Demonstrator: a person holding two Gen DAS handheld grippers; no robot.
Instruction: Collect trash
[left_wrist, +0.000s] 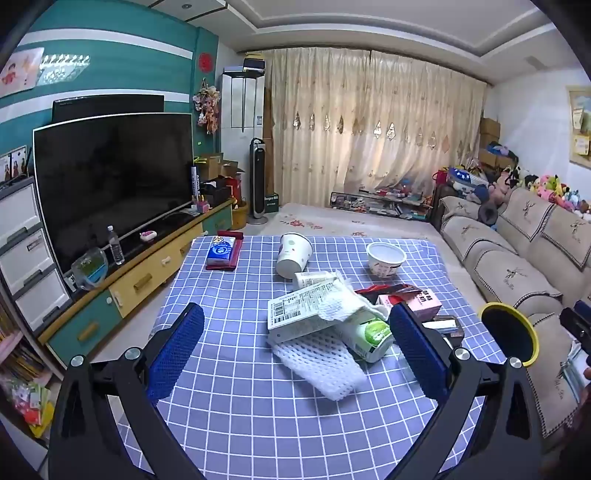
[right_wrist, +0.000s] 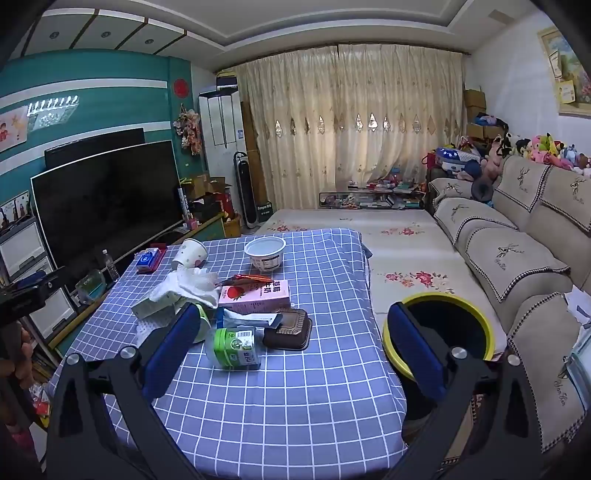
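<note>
- Blue checked tablecloth (left_wrist: 229, 406) covers the table, sofa (right_wrist: 517, 258) to the right.
- Left gripper (left_wrist: 295, 350) hangs wide open above the near trash heap: white carton (left_wrist: 295, 314), foam net (left_wrist: 317, 362), green-labelled bottle (right_wrist: 236, 347).
- Right gripper (right_wrist: 295, 347) gapes empty too, nothing held.
- Yellow-rimmed bin (right_wrist: 439, 328) sits just right of the table.

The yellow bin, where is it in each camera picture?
Left wrist view: the yellow bin peeks in at the right edge, past the table, beside the sofa.
Right wrist view: it sits lower right, between table and sofa, its dark inside showing.
Shared landmark: the pink strawberry milk carton in the trash pile.
</note>
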